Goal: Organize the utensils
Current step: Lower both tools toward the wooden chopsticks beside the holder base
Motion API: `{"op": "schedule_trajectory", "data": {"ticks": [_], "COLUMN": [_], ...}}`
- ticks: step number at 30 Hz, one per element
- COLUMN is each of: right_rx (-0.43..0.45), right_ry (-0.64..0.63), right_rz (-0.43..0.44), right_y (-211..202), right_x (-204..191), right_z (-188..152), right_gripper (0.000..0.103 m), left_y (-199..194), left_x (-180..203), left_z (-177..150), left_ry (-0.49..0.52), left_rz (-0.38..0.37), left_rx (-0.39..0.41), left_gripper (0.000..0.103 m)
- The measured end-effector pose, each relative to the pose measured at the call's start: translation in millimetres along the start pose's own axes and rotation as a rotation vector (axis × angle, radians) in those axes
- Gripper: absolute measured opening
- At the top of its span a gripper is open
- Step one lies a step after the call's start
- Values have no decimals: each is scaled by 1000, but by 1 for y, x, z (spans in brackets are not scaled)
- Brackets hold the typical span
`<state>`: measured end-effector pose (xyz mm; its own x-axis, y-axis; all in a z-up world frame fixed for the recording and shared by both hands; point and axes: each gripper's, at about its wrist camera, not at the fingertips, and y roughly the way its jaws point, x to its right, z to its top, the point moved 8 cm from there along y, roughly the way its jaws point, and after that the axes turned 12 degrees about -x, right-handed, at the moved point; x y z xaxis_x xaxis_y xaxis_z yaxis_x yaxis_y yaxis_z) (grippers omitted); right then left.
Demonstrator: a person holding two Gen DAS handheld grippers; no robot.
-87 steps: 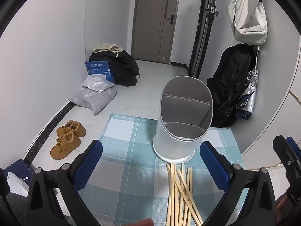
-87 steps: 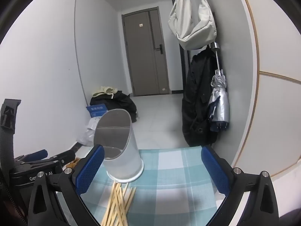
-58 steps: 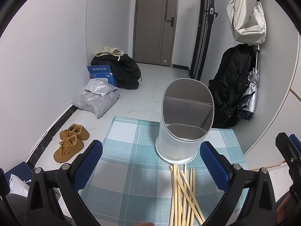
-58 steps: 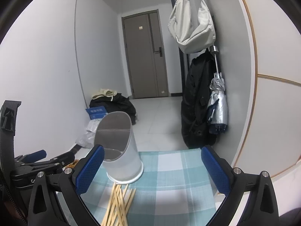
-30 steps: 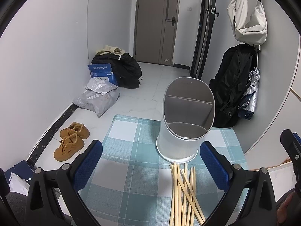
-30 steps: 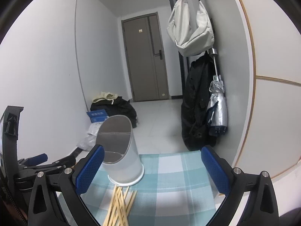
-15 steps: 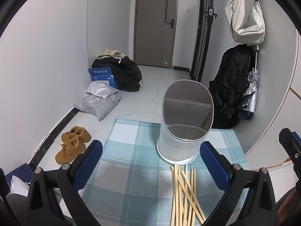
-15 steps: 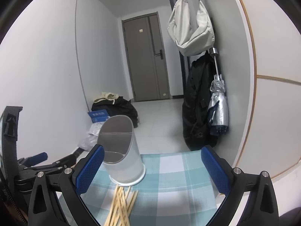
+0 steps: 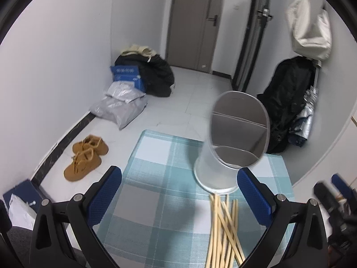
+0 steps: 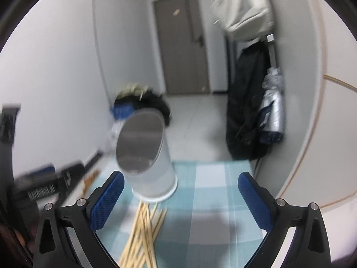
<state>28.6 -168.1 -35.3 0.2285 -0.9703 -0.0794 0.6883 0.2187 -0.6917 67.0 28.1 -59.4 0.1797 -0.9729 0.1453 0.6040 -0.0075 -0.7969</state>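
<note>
- Left tongs (image 9: 179, 192) swing to the left: the utensil holder (image 9: 236, 143) now sits right of centre in their view, and the shoes (image 9: 86, 156) on the floor show more fully.
- Right tongs (image 10: 178, 197) push in closer, their picture blurred with motion; the holder and chopsticks (image 10: 142, 232) loom larger.
- Both stay spread wide.

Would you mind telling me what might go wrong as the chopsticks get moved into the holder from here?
The chopsticks lie crossed in a loose pile, so a pinch may lift several or scatter them. Their tips sit right by the base of the holder, which looks light; a nudge from either open tool, left or right, might tip it.
</note>
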Motion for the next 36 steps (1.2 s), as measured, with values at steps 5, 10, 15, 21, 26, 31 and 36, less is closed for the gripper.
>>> {"op": "schedule_trajectory", "data": {"ticks": [5,10,15,21,26,31,36], "right_rx": [-283,-512,-584,-579,-570,-561,-547], "right_ry": [-127,-150,-187,-226,-242,-218,-173], "right_rz": [96,204,217,201,192,197,244], "right_y": [61,119,146,156,159,160,153], "right_x": [-24,-44,-55,-65,-70,-65,-57], "right_z": [-16,-48,-72,-79,-78,-77,-70], "right_gripper": [69,44,33,26,21,8,1], "left_y": [10,17,25,33,38,44,58], "left_x": [-25,-33,-33,-35,-38,-36,-29], "left_z": [8,10,8,3,1,-1,-9], "left_ry": [-99,-123,-113,-106,-113,-111,-81], "left_rz": [-20,-5,7,8,-2,-9,1], "left_rx": [-30,-42,-68,-103,-132,-155,-196], "left_gripper": [102,102,102,102,102,102,102]}}
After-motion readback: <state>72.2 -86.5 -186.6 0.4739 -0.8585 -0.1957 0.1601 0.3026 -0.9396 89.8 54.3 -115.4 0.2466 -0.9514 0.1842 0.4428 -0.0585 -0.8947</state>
